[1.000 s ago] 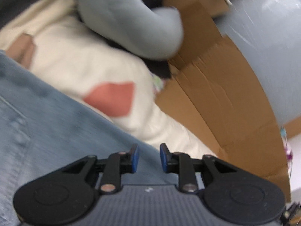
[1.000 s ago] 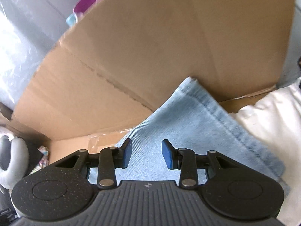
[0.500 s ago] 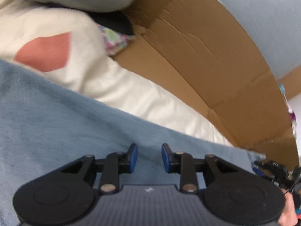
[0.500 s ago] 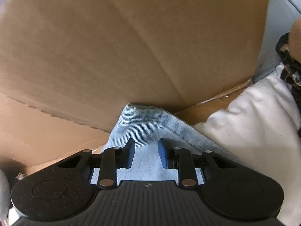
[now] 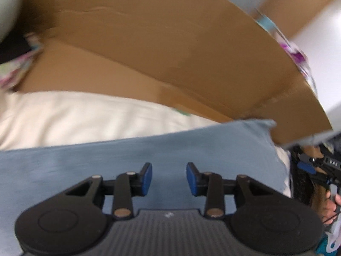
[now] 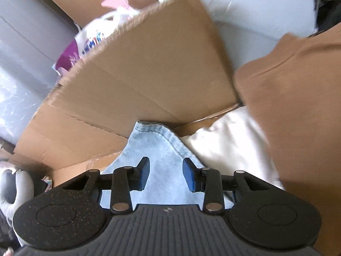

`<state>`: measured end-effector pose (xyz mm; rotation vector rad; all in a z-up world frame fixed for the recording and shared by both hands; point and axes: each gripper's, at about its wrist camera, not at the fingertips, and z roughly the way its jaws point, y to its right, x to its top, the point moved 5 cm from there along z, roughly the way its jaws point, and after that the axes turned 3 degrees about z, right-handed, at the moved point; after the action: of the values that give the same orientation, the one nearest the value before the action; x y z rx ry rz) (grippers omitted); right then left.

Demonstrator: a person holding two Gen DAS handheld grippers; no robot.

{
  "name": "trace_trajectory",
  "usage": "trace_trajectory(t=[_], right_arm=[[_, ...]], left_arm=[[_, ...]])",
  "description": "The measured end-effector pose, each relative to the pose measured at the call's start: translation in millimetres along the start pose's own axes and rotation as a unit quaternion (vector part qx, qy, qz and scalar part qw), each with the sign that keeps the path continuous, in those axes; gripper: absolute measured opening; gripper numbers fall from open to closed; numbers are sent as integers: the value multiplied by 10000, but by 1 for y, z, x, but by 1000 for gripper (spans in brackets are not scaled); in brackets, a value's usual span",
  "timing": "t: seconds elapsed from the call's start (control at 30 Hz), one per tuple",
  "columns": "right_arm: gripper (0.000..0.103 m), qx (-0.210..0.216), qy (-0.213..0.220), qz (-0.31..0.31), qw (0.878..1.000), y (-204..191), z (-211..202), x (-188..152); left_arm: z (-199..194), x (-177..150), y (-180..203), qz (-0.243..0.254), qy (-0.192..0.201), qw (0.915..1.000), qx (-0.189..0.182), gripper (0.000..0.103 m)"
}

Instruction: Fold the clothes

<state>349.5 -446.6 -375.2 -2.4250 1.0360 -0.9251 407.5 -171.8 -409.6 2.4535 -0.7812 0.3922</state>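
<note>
A blue denim garment [image 5: 149,149] lies flat over a cream garment [image 5: 85,115] inside a cardboard box [image 5: 170,49]. My left gripper [image 5: 169,179] hovers over the denim near its right end. Its jaws are opening and the blue pads press on nothing. In the right wrist view the denim's stitched corner [image 6: 153,138] rests against the box wall [image 6: 149,74]. My right gripper [image 6: 166,173] sits just behind that corner, jaws opening, with cloth below the pads but not pinched. The right gripper [image 5: 307,167] also shows at the far right of the left wrist view.
A brown garment [image 6: 298,117] hangs at the right of the right wrist view, over the cream garment [image 6: 223,143]. A purple and white plastic bag [image 6: 85,40] lies behind the box flap. A grey padded thing [image 6: 19,187] is at the lower left. A person's hand [image 5: 326,204] holds the right gripper.
The left gripper has swept right along the denim, from the red-patched part of the cream garment to the denim's right end, and its jaws widened. The right gripper drew back from the corner; the brown garment came into view.
</note>
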Motion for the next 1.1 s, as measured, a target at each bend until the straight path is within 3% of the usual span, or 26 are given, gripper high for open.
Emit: trace_trajectory(t=[0.23, 0.33, 0.5, 0.97, 1.1], right_arm=[[43, 118, 326, 74, 9994, 14, -62, -8], [45, 44, 423, 74, 9991, 24, -71, -14], [45, -31, 391, 110, 9992, 43, -82, -34], [45, 114, 223, 42, 9997, 64, -84, -61], [45, 159, 223, 203, 9994, 68, -83, -73]], left_arm=[[29, -5, 104, 975, -293, 9942, -347, 43], [40, -14, 141, 1398, -397, 9885, -428, 54], [62, -31, 186, 1791, -588, 9809, -483, 57], [102, -44, 237, 2504, -755, 9648, -276, 57], [103, -43, 244, 2615, -588, 9631, -222, 57]])
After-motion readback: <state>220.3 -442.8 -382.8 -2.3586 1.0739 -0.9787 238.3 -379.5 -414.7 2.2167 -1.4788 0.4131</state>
